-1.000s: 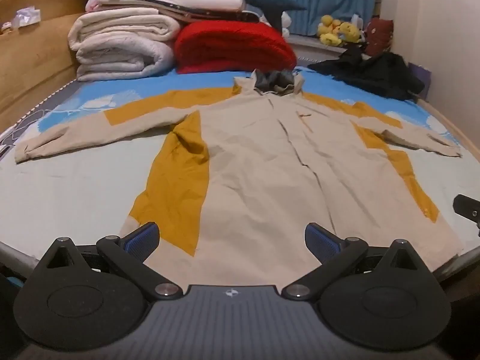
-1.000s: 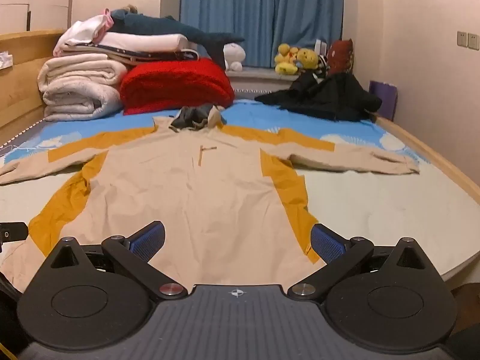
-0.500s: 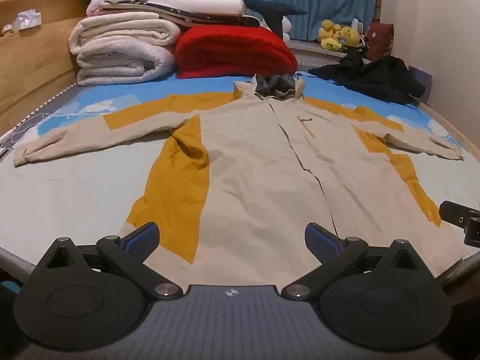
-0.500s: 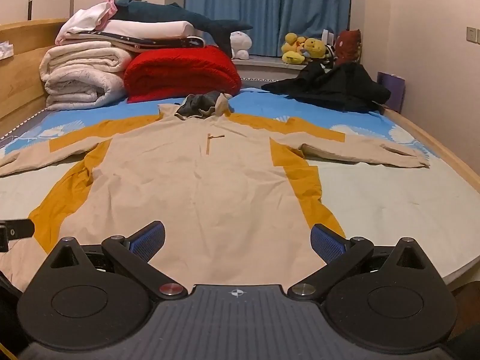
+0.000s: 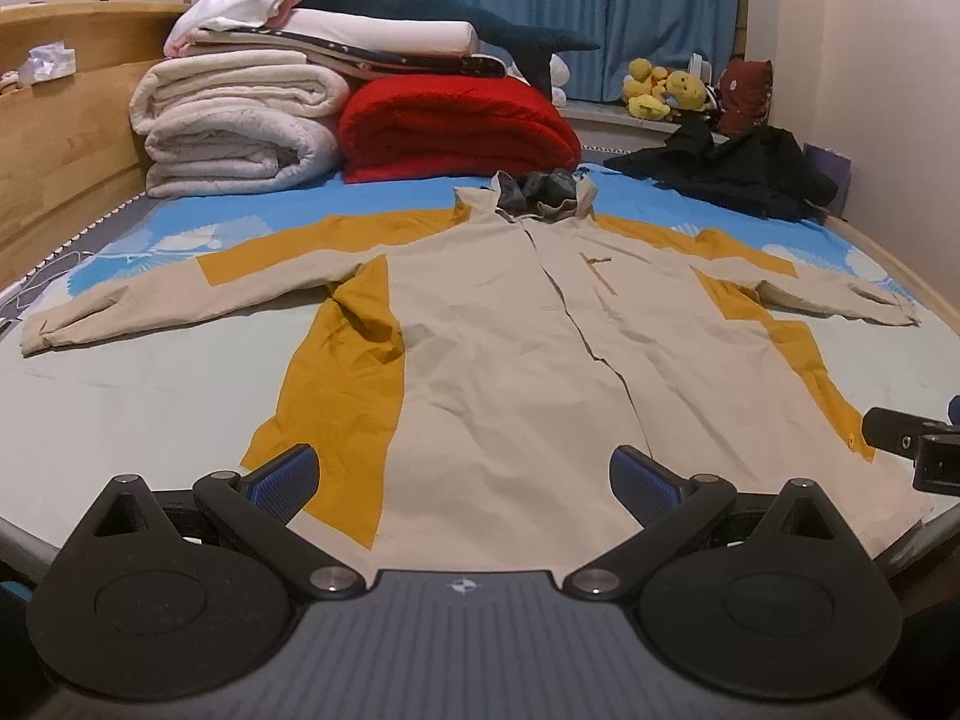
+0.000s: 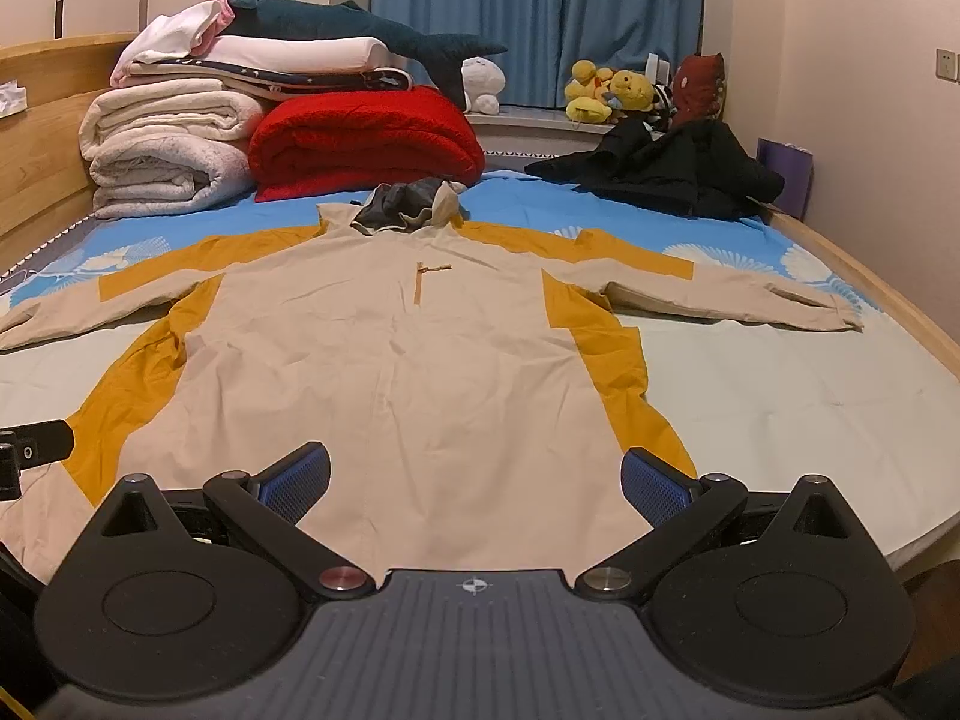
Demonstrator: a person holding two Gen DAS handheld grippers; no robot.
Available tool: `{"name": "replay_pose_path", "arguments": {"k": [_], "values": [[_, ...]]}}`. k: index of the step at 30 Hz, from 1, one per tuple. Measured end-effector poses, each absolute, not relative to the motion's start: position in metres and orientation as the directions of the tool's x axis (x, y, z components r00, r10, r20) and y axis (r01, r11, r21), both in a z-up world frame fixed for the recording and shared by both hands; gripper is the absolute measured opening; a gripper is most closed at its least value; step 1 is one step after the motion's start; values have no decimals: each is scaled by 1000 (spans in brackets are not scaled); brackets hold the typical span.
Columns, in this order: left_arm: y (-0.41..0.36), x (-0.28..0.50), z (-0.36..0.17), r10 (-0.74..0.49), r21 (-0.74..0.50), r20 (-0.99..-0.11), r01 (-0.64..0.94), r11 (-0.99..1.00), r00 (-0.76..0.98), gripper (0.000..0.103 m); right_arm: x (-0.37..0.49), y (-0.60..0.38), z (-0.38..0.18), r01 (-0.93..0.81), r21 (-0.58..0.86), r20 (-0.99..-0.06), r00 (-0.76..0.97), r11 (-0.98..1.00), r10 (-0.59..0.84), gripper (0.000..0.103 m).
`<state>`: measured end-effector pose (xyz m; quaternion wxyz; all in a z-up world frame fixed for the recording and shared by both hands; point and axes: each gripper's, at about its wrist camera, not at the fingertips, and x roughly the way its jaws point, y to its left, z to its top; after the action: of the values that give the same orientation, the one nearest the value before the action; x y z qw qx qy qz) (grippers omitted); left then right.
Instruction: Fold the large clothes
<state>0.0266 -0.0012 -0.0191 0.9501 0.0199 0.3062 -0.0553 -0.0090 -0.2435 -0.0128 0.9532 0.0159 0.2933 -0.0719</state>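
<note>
Hovering at the near edge of the bed (image 5: 120, 396), the left tool (image 5: 462, 477) and the right tool (image 6: 477, 477) both stand wide and hold nothing. Just past their blue tips lies the jacket (image 5: 510, 348), flat, its bottom edge nearest. Its sleeves reach out to both sides. Farther back sit the red blanket (image 5: 456, 126) and black clothes (image 6: 666, 174).

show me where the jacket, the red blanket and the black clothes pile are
jacket (image 6: 420, 360), right wrist view, middle of the beige front.
red blanket (image 6: 366, 144), right wrist view, centre of the folded roll.
black clothes pile (image 5: 732, 177), left wrist view, middle of the heap.
</note>
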Motion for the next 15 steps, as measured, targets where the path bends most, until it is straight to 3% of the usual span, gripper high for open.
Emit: {"name": "replay_pose_path", "arguments": {"k": [15], "values": [[1,25,-17,-104,16,-575,138,990,811,103,-7,-246,-6,143,-11,-565,816,990,-125,102]]}}
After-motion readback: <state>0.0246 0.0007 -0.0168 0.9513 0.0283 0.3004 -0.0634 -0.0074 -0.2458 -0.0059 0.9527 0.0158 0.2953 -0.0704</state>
